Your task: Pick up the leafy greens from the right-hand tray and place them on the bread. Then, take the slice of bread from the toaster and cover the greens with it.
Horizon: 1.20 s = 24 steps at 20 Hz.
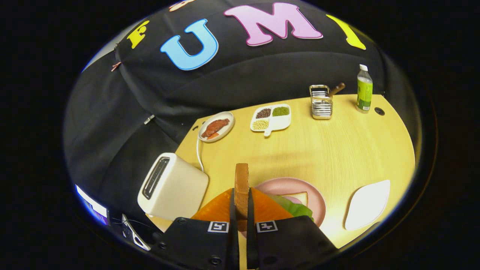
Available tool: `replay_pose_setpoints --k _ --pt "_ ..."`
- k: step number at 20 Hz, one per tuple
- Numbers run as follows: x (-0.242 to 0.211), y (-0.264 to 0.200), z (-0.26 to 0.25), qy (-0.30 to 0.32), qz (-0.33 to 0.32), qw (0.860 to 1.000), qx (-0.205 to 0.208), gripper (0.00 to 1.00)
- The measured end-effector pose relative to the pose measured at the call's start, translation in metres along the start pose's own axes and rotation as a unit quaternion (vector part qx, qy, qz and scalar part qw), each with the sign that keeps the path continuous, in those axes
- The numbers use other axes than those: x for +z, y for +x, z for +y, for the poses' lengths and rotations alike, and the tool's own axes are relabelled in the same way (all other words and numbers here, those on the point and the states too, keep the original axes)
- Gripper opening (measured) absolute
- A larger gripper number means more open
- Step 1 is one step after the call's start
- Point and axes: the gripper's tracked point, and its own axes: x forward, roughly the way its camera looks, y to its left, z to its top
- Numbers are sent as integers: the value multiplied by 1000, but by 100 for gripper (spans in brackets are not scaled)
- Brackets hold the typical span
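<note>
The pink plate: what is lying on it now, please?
On the pink plate lie leafy greens and a slice of bread under them. The gripper, shut on a second bread slice, and its orange fingers cover the rest.

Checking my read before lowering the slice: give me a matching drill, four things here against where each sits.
Things:
1. bread slice
2. leafy greens
3. toaster
4. white tray

Places:
A. bare, on the table beyond the pink plate
B. on the pink plate, over the bread
C. upright between the fingers of the gripper
D. beside the plate, slots without bread

Pairs: 1-C, 2-B, 3-D, 4-A
</note>
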Motion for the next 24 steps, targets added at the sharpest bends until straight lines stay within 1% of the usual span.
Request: replay_pose_setpoints --k 2,4,6,8,12,14,17,20,21,22,23,24 --pt "-7 8 -13 15 2 1000 0 12" --pt "-15 15 -17 26 9 1000 7 12" --pt "-25 20 -24 16 18 1000 7 12" --pt "-23 19 -33 8 10 1000 -2 12" --pt "-31 13 -54 19 20 999 -23 17" --pt "-35 13 -69 25 21 999 -41 23" --pt "-37 6 -89 21 22 997 -66 42" --pt "-43 -3 -104 13 21 996 -83 52" --pt "-44 -6 -109 9 19 996 -88 71" --pt "-42 -12 -113 4 13 995 -95 78" --pt "-39 -19 -115 1 8 995 -100 90" --pt "-36 -26 -116 2 6 995 -99 96"
